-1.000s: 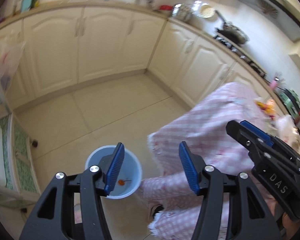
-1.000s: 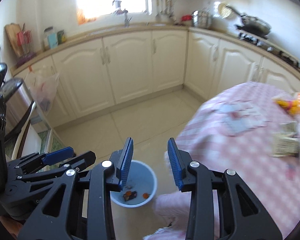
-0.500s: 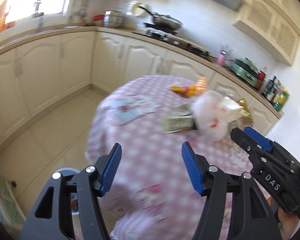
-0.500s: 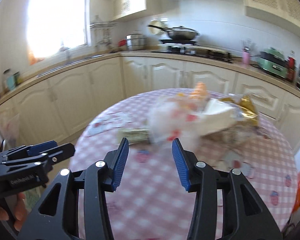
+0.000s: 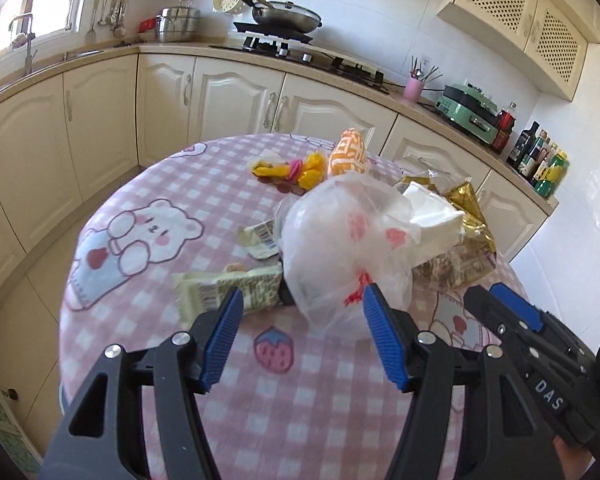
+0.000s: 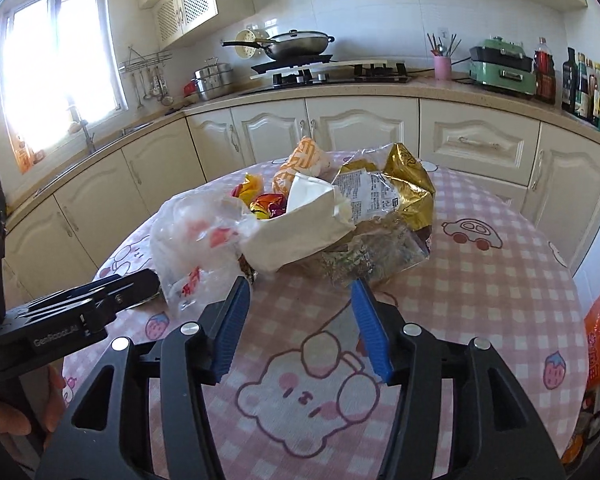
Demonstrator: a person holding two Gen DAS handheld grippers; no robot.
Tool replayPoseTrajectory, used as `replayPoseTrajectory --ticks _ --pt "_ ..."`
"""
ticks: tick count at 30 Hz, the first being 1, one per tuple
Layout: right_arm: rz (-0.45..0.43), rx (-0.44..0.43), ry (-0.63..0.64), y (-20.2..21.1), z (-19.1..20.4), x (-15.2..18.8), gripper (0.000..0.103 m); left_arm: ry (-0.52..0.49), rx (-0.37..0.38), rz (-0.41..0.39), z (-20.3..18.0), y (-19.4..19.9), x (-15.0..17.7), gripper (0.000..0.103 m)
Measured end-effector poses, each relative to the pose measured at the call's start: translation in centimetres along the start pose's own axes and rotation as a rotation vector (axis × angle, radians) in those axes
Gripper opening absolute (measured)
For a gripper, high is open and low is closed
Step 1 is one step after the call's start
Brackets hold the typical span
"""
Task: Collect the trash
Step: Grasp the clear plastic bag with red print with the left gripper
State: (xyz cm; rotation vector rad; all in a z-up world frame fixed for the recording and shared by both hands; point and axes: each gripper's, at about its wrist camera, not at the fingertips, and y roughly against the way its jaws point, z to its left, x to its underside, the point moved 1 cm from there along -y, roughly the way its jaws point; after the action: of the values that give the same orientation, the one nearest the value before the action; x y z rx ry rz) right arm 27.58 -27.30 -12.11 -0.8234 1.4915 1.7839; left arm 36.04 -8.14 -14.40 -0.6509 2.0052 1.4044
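Left wrist view: One second ago this camera faced the floor and a blue bucket beside the table edge; it now faces the round table (image 5: 148, 200) with its pink checked cloth, and the bucket is out of frame. The left gripper (image 5: 300, 312) stands wide apart with nothing between its blue pads, above the cloth just short of the trash pile. The clear plastic bag (image 5: 340, 236) lies crumpled at the pile's near side; what it holds cannot be made out. A pale printed wrapper (image 5: 228, 288) lies flat to its left, long axis running left to right, near end just beyond the left pad. A white bag (image 5: 432, 216) and a gold foil bag (image 5: 468, 208) lie behind, yellow wrappers (image 5: 296, 170) and an orange packet (image 5: 350, 152) at the far side. The right gripper (image 5: 504, 312) enters at lower right.

Right wrist view: One second ago this camera also showed the floor and bucket; it now faces the same table (image 6: 500, 272). The right gripper (image 6: 298, 320) has its jaws opening, half wide, nothing between them, cloth below. The white bag (image 6: 296, 228) lies with its open mouth toward the upper right; coloured wrappers (image 6: 266, 202) show behind it. The gold foil bag (image 6: 408, 184) rests tilted on a clear packet (image 6: 372, 256). The clear plastic bag (image 6: 192, 240) lies at left, touching the white bag. The left gripper (image 6: 96, 300) appears at far left.
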Motion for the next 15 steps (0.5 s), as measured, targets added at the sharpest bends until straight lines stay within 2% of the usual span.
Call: replayPoseTrajectory --ticks 3,7,8,9,11,12,15 --pt "0.008 -0.014 -0.006 -0.5 -0.4 -0.4 0.052 0.013 0.008 -0.022 -0.4 -1.4 -1.0 0.061" --pt "0.014 -0.023 -0.008 -0.8 -0.3 -0.7 0.053 0.02 0.019 -0.011 -0.4 -2.9 -1.8 0.058" --pt "0.017 -0.025 -0.008 -0.9 -0.2 -0.8 0.053 0.027 0.026 -0.021 -0.4 -3.0 -1.9 0.052" --pt "0.018 -0.026 -0.007 -1.0 -0.1 -0.8 0.053 0.028 0.04 -0.021 -0.4 -3.1 -1.9 0.037" --pt "0.021 -0.024 -0.003 -1.1 0.0 -0.9 0.053 0.032 0.068 -0.023 -0.5 -3.0 -2.0 0.02" --pt "0.022 -0.025 -0.001 -1.1 0.2 -0.8 0.053 0.023 0.079 -0.026 -0.7 -2.8 -1.9 0.006" --pt "0.02 -0.024 -0.002 -0.8 0.4 -0.8 0.053 0.012 0.098 -0.052 -1.2 -2.0 -1.6 0.002"
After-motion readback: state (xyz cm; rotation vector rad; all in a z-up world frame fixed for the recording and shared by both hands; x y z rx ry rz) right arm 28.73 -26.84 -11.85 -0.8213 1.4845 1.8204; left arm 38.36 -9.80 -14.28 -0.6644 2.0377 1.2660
